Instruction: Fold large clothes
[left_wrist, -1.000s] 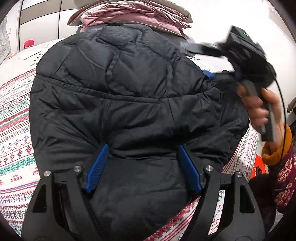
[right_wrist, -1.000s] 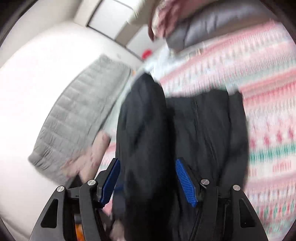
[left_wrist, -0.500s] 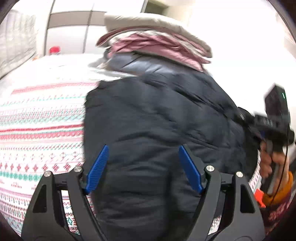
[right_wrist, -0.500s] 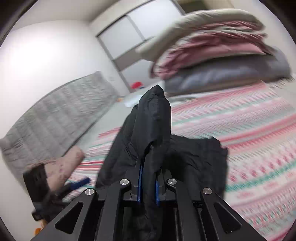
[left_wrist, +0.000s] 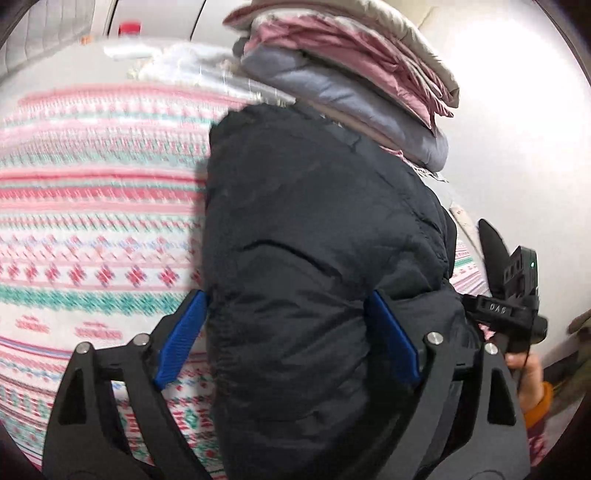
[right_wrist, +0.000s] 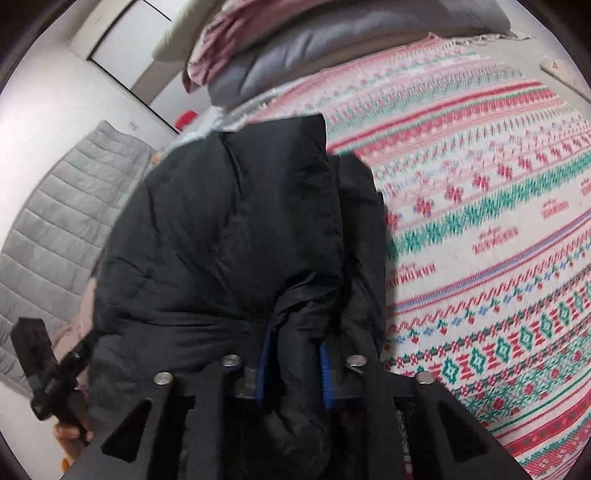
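Black padded jacket (left_wrist: 317, 258) now lies doubled on the patterned bedspread (left_wrist: 92, 221). Your right claw (right_wrist: 293, 365), opening, has loosened around a bunched fold; your left claw (left_wrist: 291, 343), widening, straddles the bulk, so you're releasing.

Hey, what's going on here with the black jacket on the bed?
A person is folding a black puffer jacket on a patterned bedspread, a handheld tool in each hand. The left tool straddles a thick bunch of the jacket, its jaws opening and its blue pads beside the fabric. The right tool has a fold of jacket between its pads, its jaws opening too. A pile of folded bedding sits behind the jacket.
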